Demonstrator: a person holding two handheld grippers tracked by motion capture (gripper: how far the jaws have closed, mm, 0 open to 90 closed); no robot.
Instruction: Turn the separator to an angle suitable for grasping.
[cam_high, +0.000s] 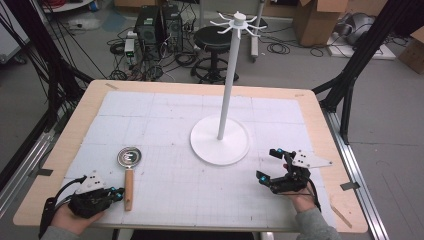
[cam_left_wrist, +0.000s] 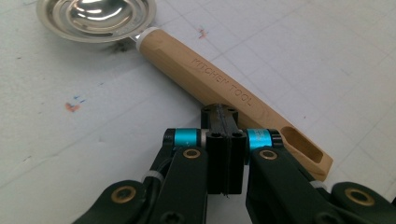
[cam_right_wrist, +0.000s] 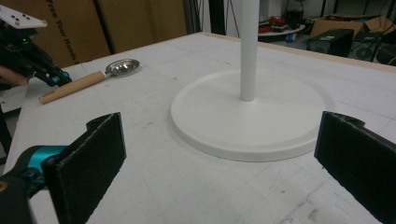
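A spoon with a round metal bowl (cam_high: 129, 156) and a wooden handle (cam_high: 129, 189) lies on the white mat at the front left. My left gripper (cam_high: 117, 193) sits at the front left corner, shut, with nothing between its jaws. In the left gripper view its closed tips (cam_left_wrist: 223, 114) stand right at the handle (cam_left_wrist: 224, 86), which is stamped KITCHEN TOOL; whether they touch it I cannot tell. My right gripper (cam_high: 267, 164) rests at the front right, open and empty, facing the base of the white stand (cam_high: 220, 142). In the right gripper view its pads (cam_right_wrist: 93, 158) frame that base (cam_right_wrist: 247, 116).
The white stand has a tall pole (cam_high: 228, 85) with a ring of hooks on top (cam_high: 239, 21). The mat (cam_high: 200, 185) covers most of a wooden table (cam_high: 85, 107). Beyond the table are a stool (cam_high: 212, 37), computer cases, cables and cardboard boxes.
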